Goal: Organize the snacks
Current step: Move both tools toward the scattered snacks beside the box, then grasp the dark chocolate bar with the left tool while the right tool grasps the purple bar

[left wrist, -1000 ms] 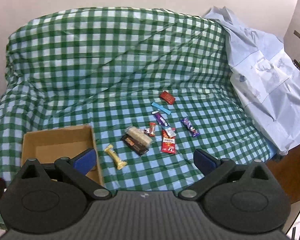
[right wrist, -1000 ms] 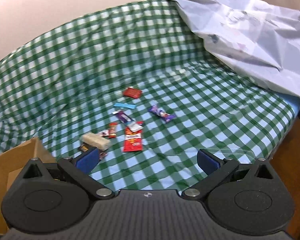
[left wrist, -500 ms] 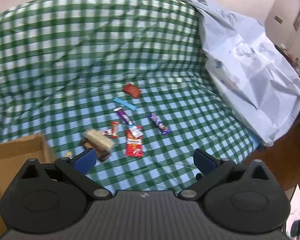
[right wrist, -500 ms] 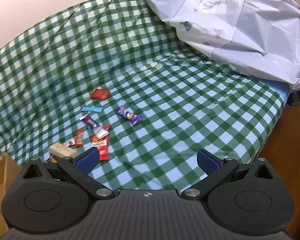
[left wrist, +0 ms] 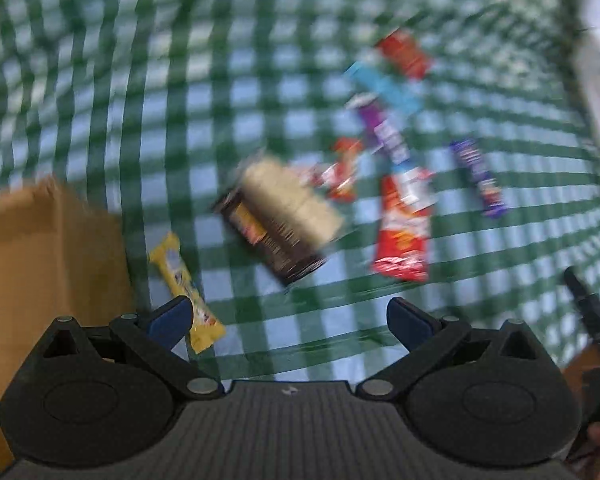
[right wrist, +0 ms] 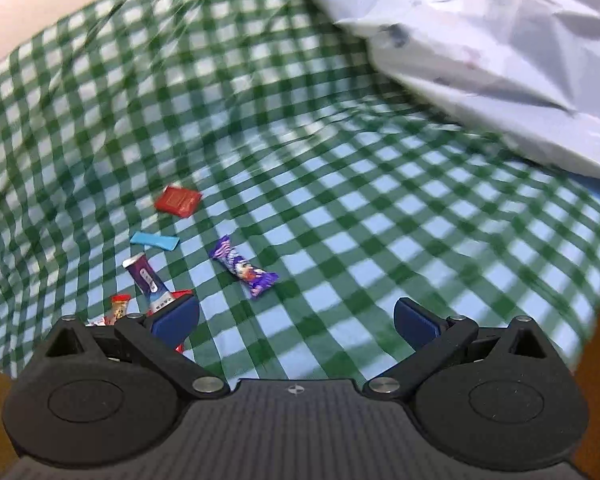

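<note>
The left gripper (left wrist: pixel 288 316) hangs with its blue-padded fingers (left wrist: pixel 172 320) spread wide and empty over the checked cloth (left wrist: pixel 260 40); a glossy yellow bar (left wrist: pixel 184 280) lies just beside the left pad, next to a cardboard box (left wrist: pixel 40 260). Beyond lie a pale biscuit pack (left wrist: pixel 292 204) atop a dark wrapper (left wrist: pixel 268 248) and a red packet (left wrist: pixel 402 236); blur hides all lettering. The right gripper (right wrist: pixel 296 316) is likewise spread and empty, near a crinkled purple bar (right wrist: pixel 242 266), a flat blue strip (right wrist: pixel 155 240) and a red square sachet (right wrist: pixel 178 201); their print is too small to read.
</note>
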`<state>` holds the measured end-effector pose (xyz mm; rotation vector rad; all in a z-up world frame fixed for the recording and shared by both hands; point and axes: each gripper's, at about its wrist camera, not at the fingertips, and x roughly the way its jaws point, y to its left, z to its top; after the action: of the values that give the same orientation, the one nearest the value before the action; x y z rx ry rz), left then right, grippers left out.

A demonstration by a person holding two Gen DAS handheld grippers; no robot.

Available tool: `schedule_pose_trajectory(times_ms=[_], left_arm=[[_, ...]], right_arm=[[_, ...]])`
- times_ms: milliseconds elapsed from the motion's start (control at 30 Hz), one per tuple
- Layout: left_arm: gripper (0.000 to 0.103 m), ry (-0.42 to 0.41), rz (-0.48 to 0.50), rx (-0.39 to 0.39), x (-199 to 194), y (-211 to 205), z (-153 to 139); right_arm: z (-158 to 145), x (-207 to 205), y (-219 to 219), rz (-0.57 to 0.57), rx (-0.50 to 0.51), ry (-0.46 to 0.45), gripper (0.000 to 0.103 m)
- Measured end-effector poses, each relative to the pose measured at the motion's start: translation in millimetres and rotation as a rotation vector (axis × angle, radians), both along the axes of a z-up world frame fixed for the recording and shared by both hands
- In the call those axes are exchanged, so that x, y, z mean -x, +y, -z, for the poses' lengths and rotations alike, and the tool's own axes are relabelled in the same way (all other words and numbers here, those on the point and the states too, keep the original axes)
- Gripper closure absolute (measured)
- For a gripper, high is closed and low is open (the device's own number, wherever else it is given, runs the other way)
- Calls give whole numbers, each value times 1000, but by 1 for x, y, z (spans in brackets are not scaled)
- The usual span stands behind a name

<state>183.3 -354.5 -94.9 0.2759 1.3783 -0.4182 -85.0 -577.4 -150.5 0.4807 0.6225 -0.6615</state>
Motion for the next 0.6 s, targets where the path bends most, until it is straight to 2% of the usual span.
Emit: schedule_pose_trajectory(times_ms=[100,200,267,367,500,600], left_arm=[[0,44,-54,-57,-19,2,47],[0,62,-116,-81,-36,5,83],[0,55,-137,-92,-42,5,94],[0,51,-167,-119,-58,4,112],[0,36,-227,-60,-75,5,119],[0,49,-257,-73,-87,0,130]], right_arm=[[23,-35,-8,-46,40,27,0],[49,-70,-15,-84,69,78,0],[65,-90,-20,-92,84,102,0],[84,-112,-28,-96,44,149,0],[105,-132,-31,-112,21,176,0],[114,-145,-35,-105,29,175,0]])
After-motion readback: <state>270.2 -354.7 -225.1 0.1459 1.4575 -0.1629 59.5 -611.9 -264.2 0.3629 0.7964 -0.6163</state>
